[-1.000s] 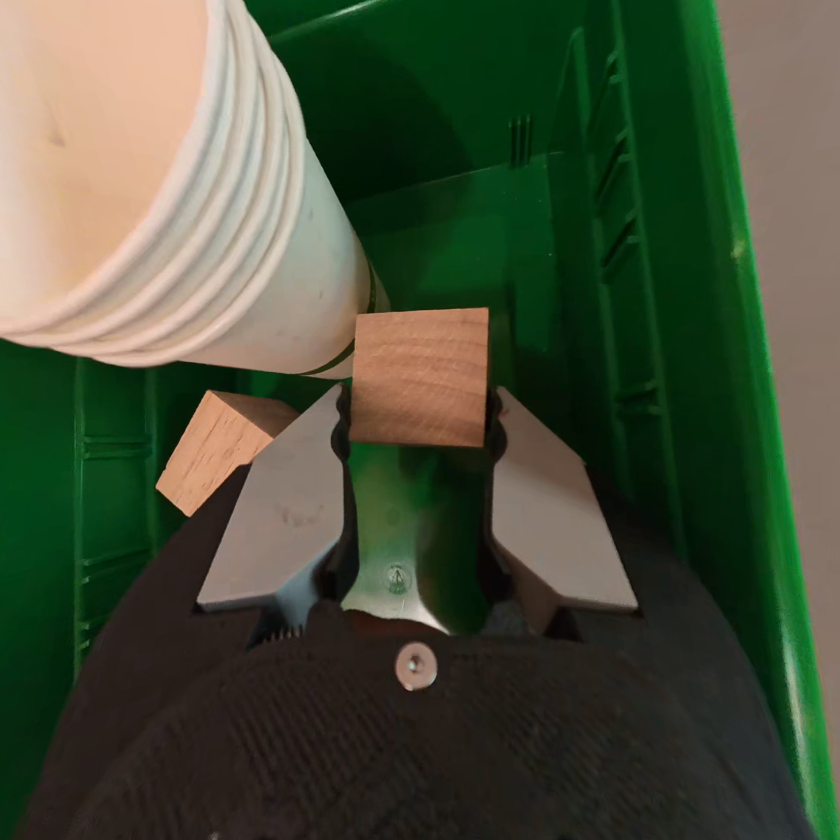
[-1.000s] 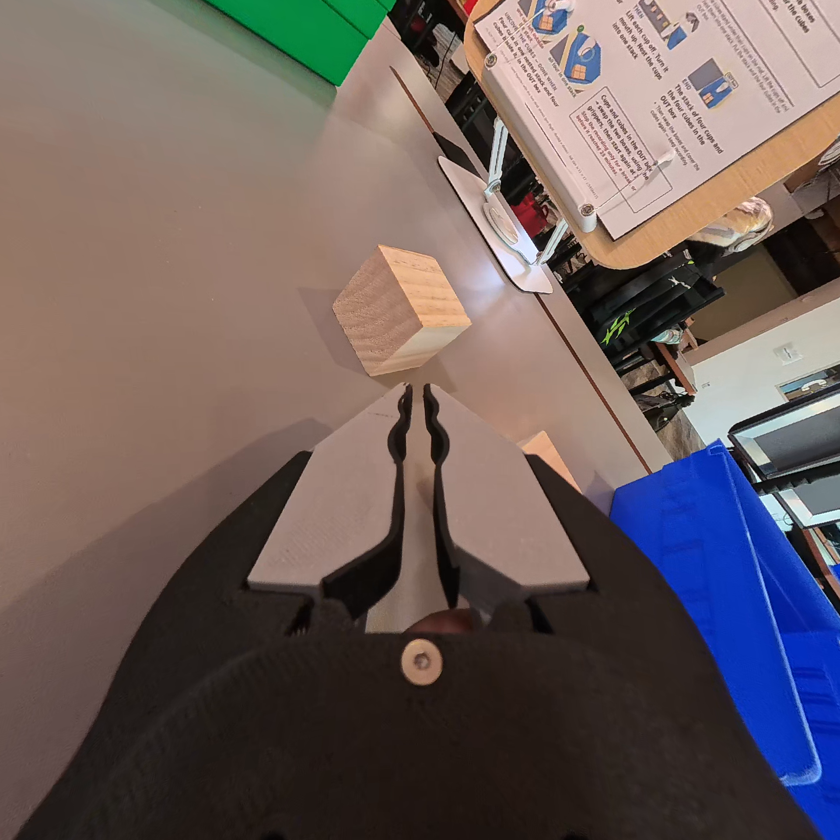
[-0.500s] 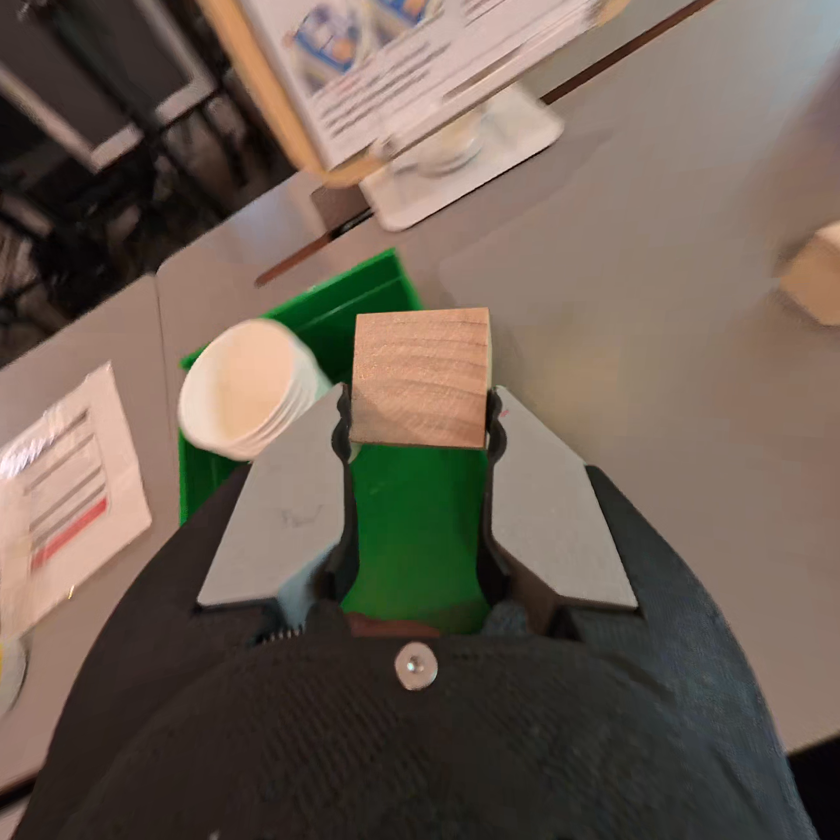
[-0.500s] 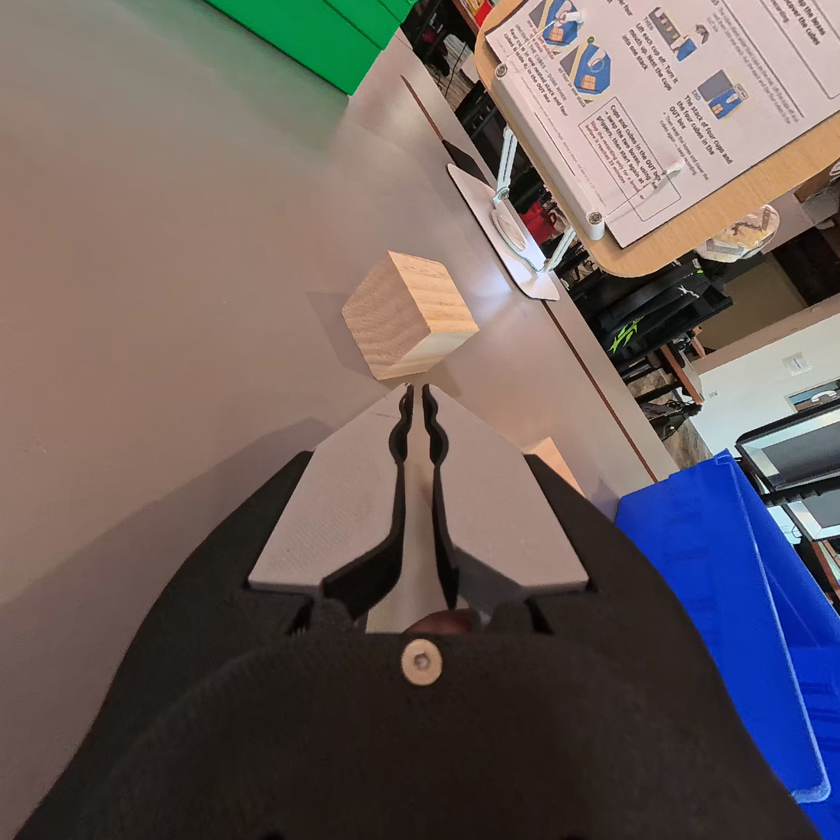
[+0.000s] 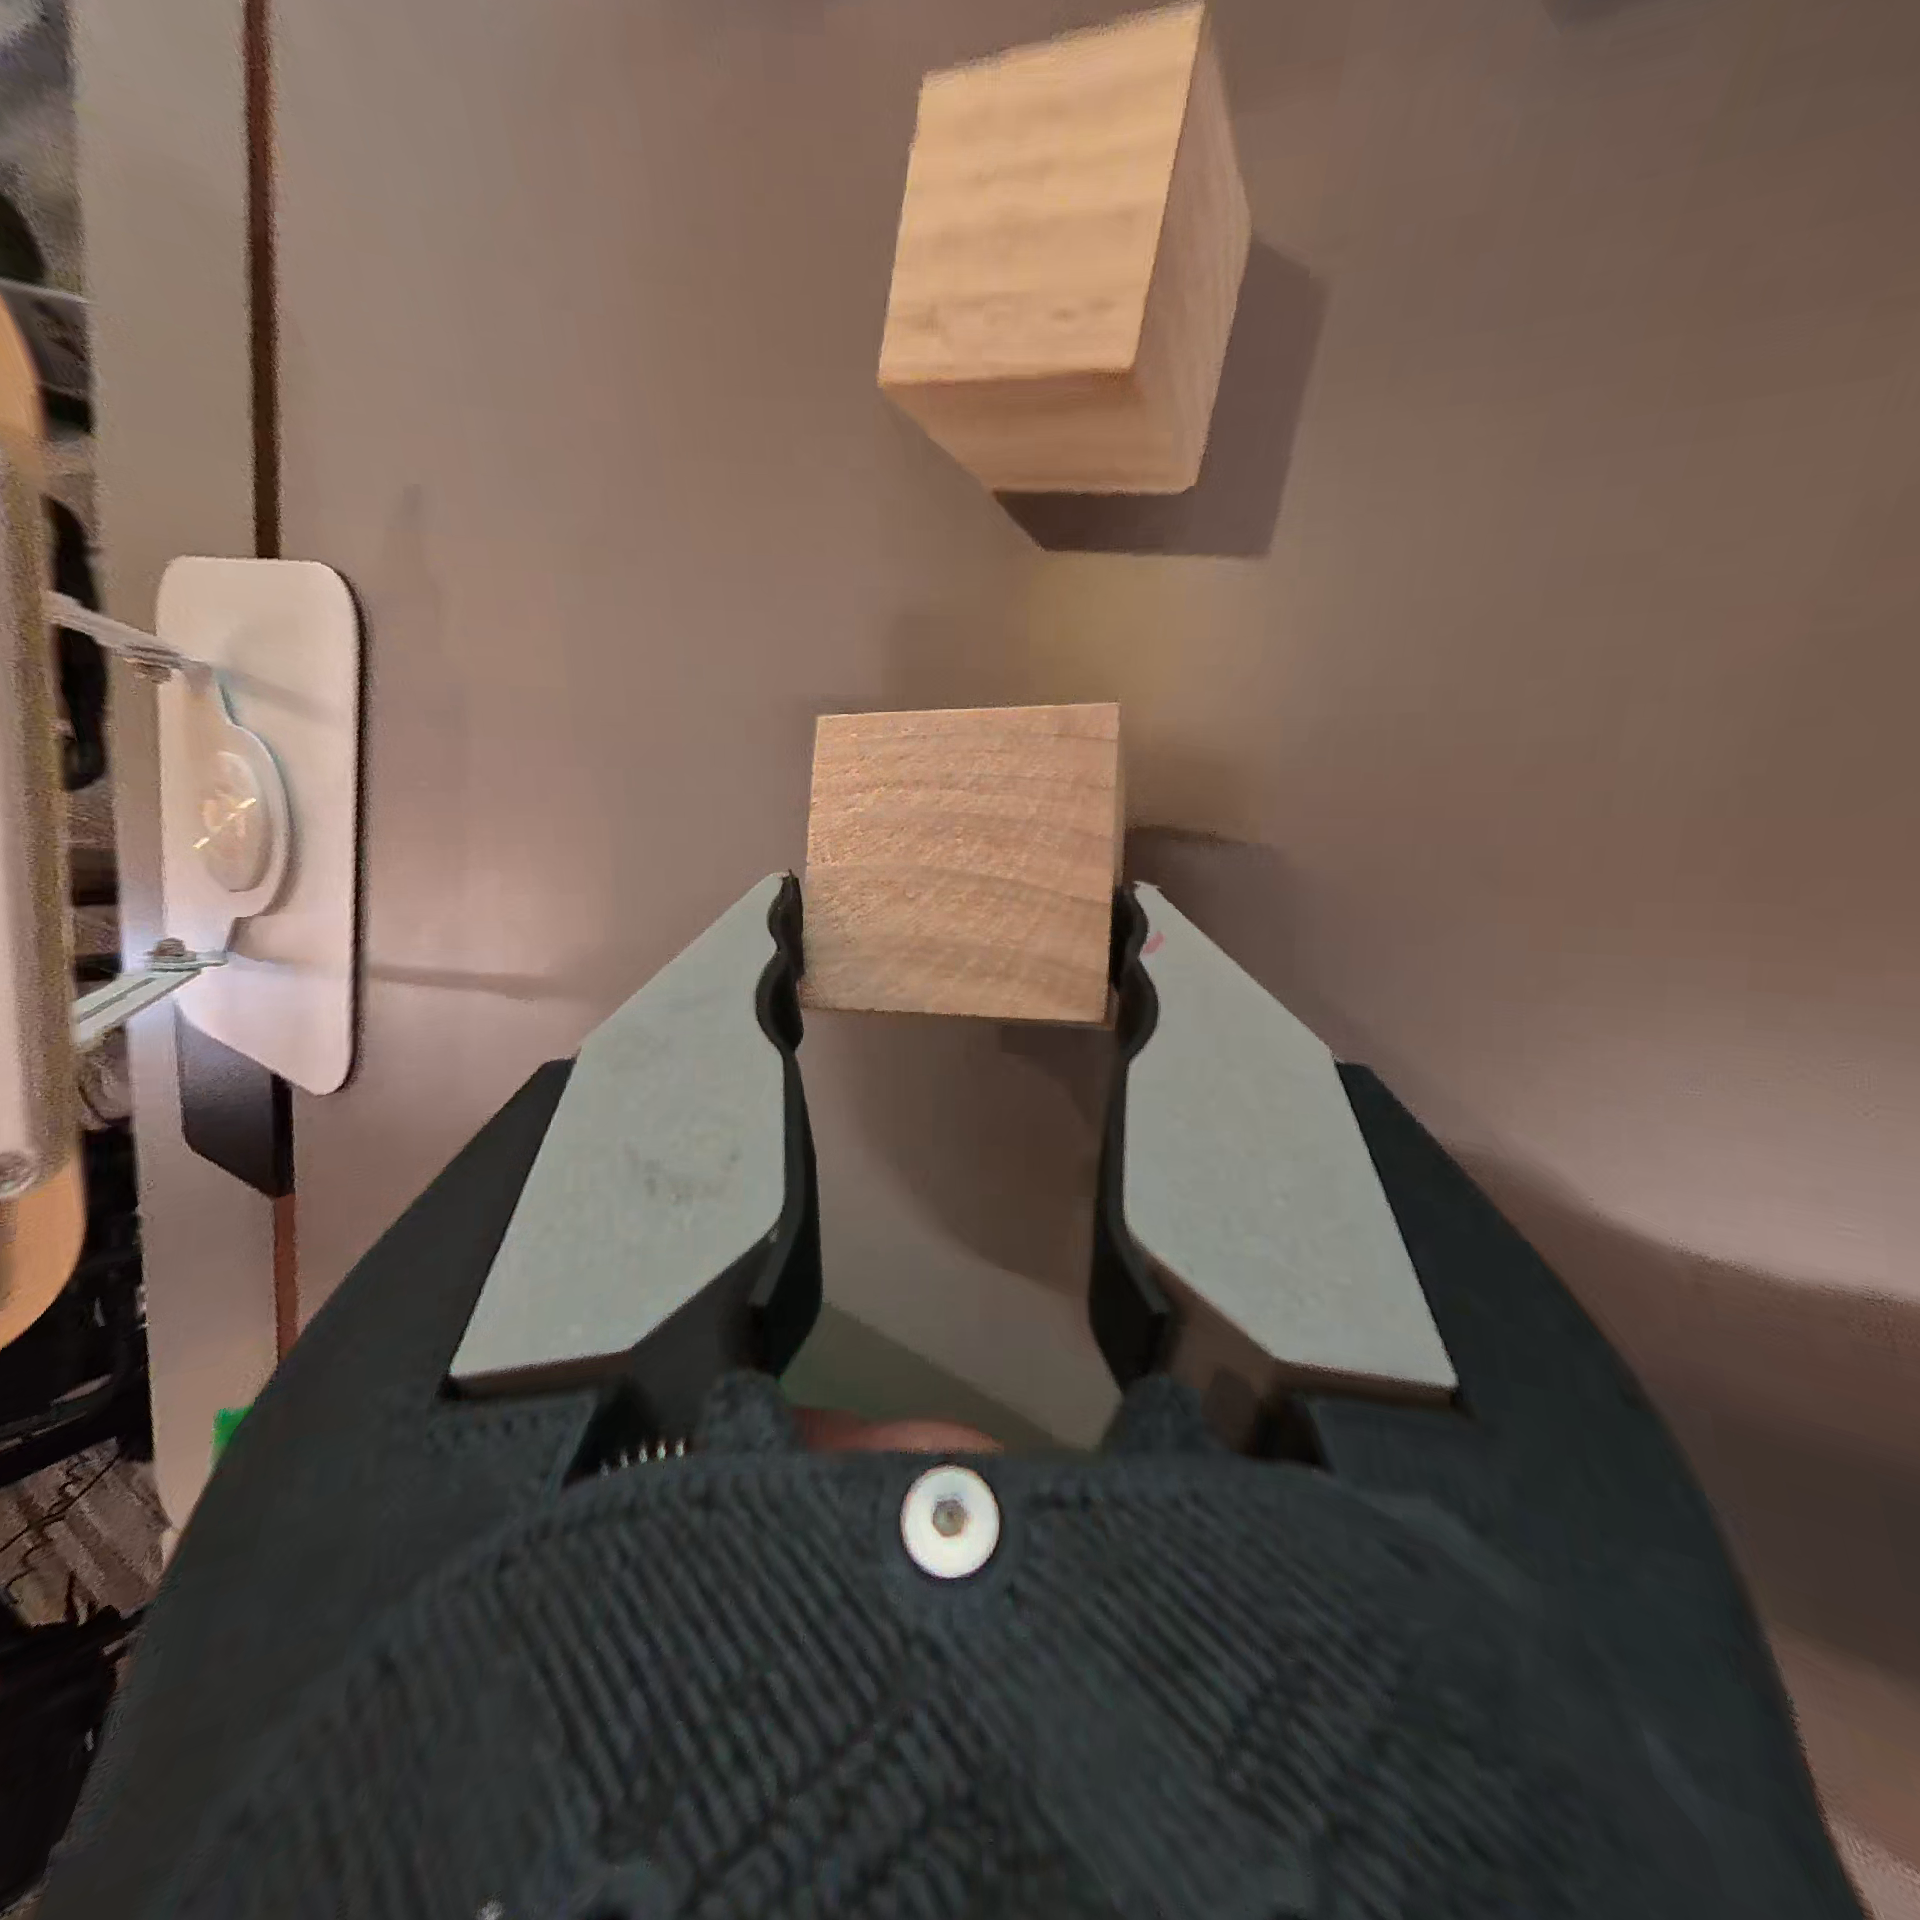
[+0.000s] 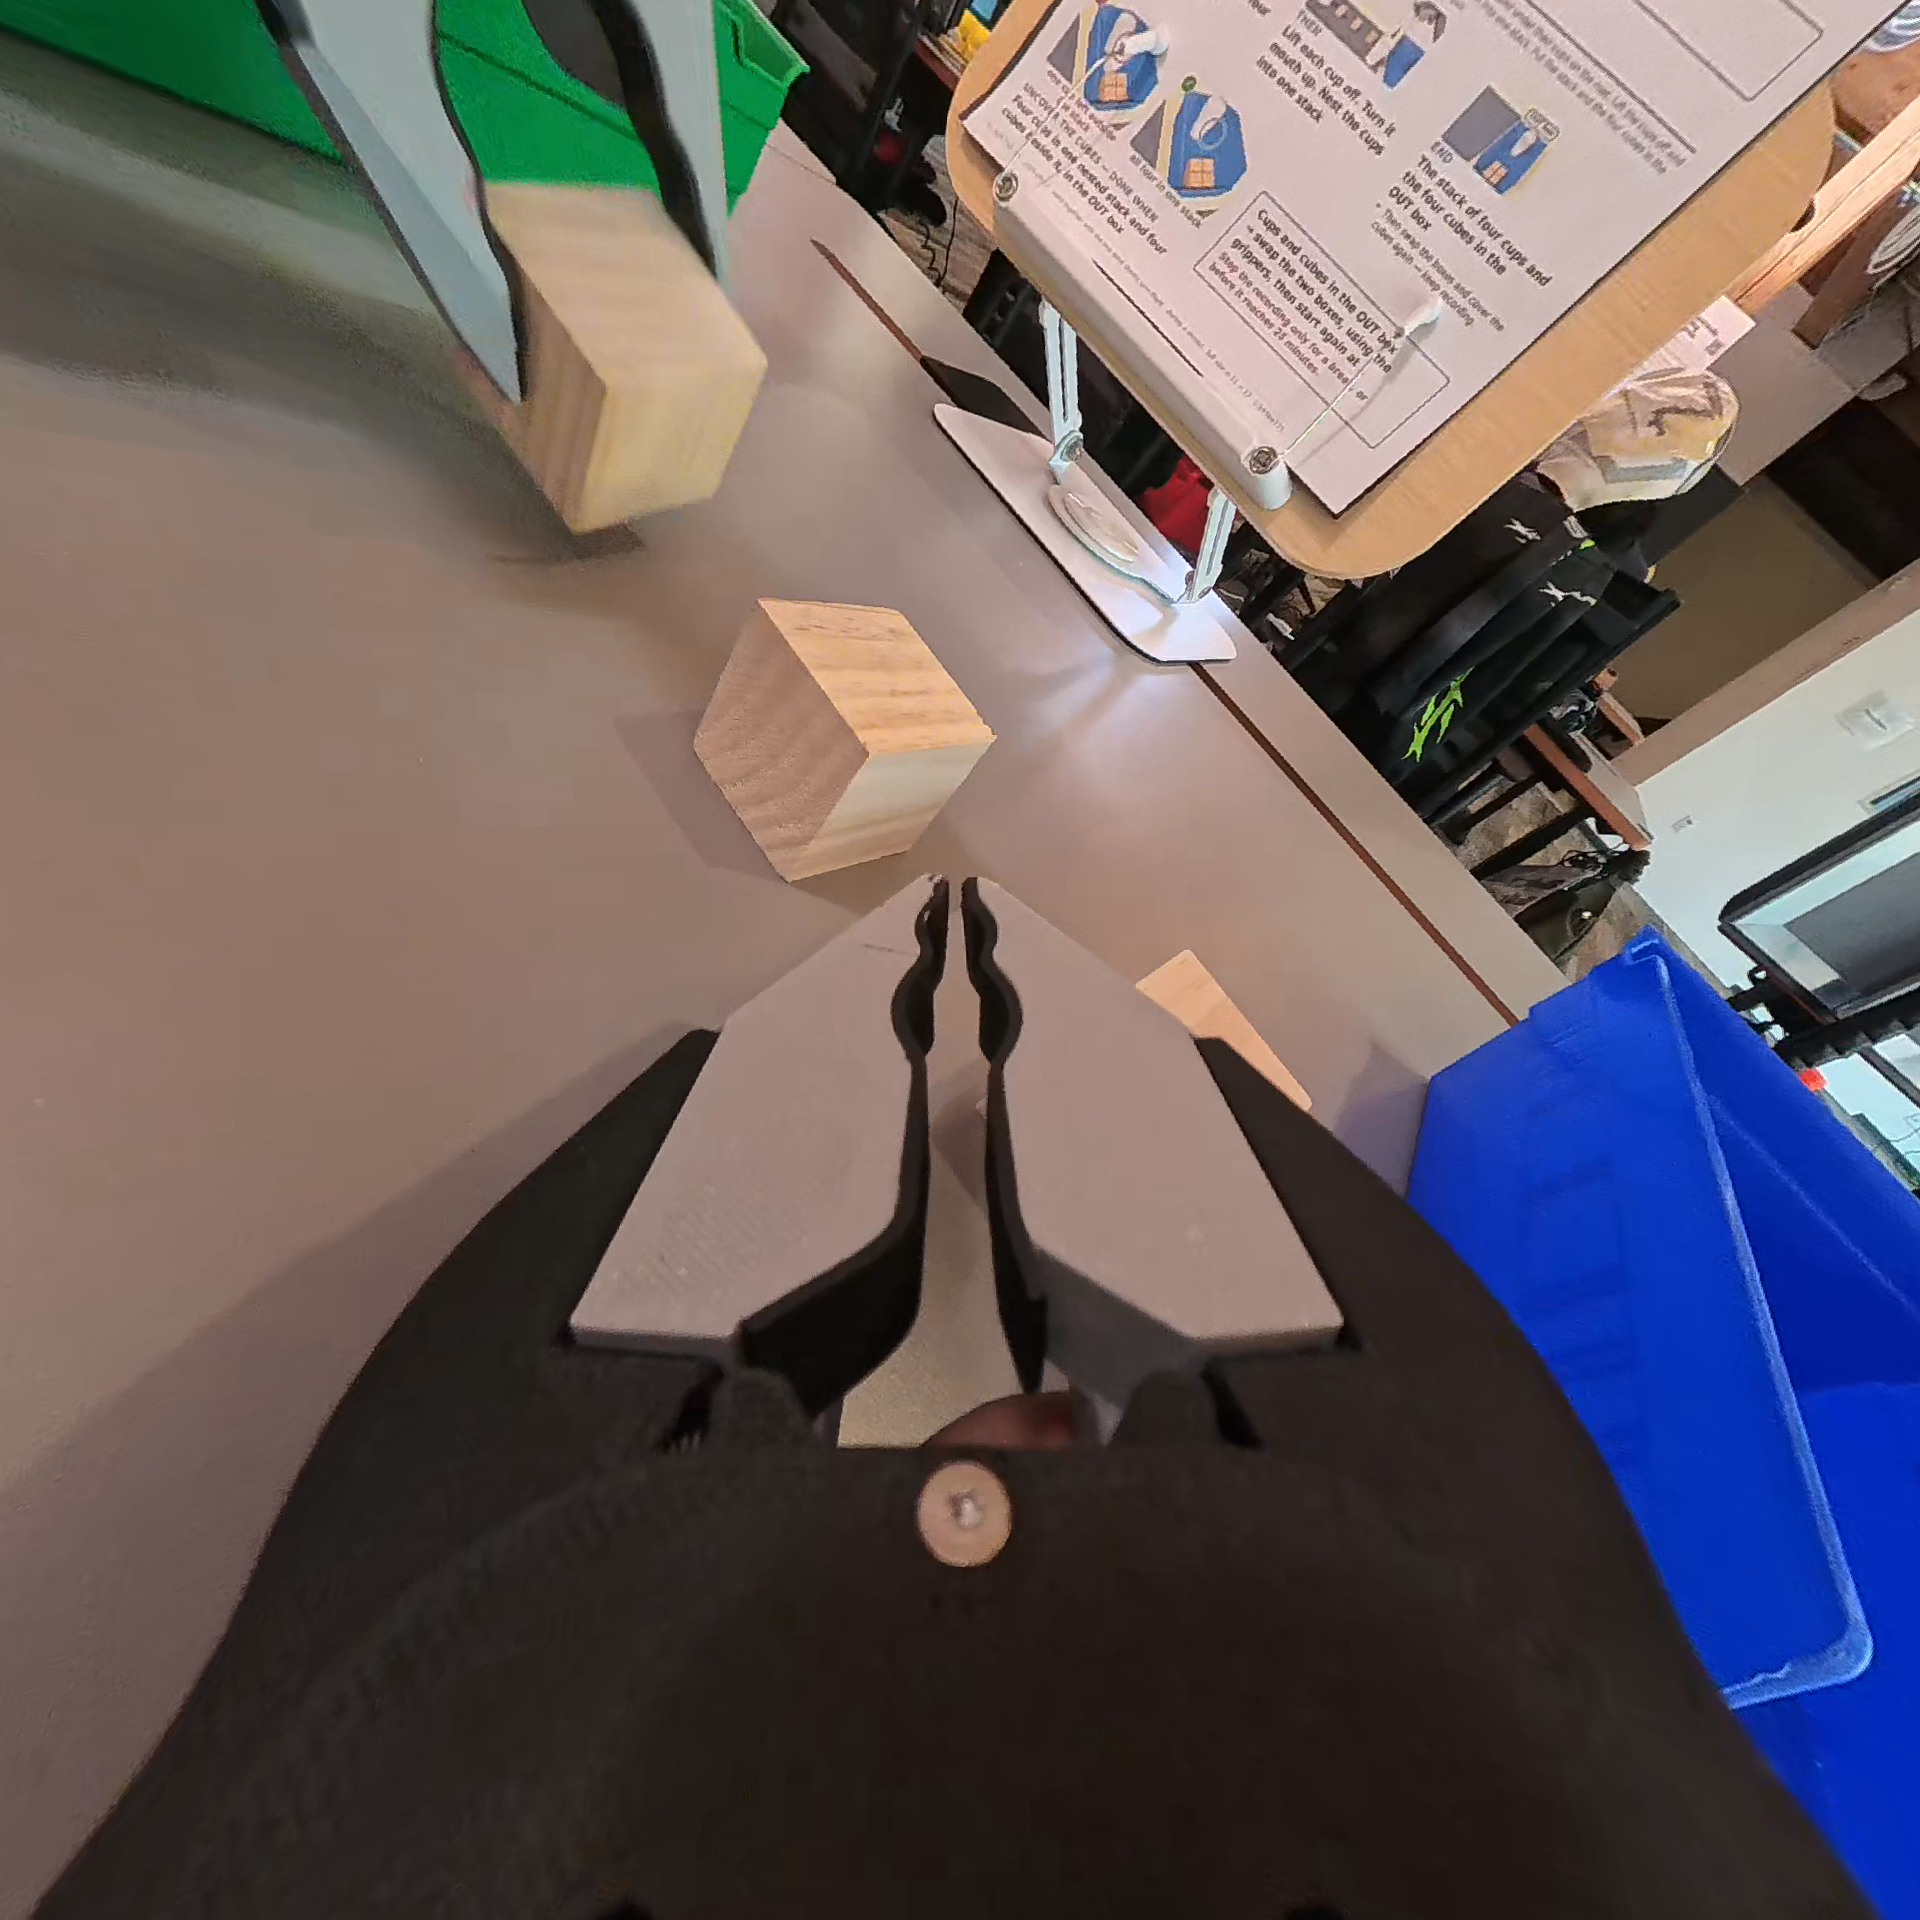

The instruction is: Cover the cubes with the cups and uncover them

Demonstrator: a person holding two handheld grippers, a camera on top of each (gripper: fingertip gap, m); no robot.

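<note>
My left gripper (image 5: pixel 956 935) is shut on a wooden cube (image 5: pixel 961 862) and holds it close above the grey table (image 5: pixel 1558 727). Both pads press on the cube's sides. The held cube also shows in the right wrist view (image 6: pixel 634 353) between the left gripper's fingers (image 6: pixel 416 208). A second wooden cube (image 5: pixel 1060 249) rests on the table just beyond it, and shows in the right wrist view (image 6: pixel 842 727). My right gripper (image 6: pixel 954 904) is shut with nothing in it, hovering near that second cube. A third cube's corner (image 6: pixel 1216 1018) peeks out beside my right finger.
A green bin (image 6: pixel 540 94) stands at the far left of the table and a blue bin (image 6: pixel 1662 1299) at the right. An instruction board on a white stand (image 6: pixel 1101 540) stands at the table's back edge; the stand's base shows in the left wrist view (image 5: pixel 260 810).
My left gripper has lifted the cube out of the green bin and carried it over the table, next to the resting cube. My right gripper stays shut and has hardly moved.
</note>
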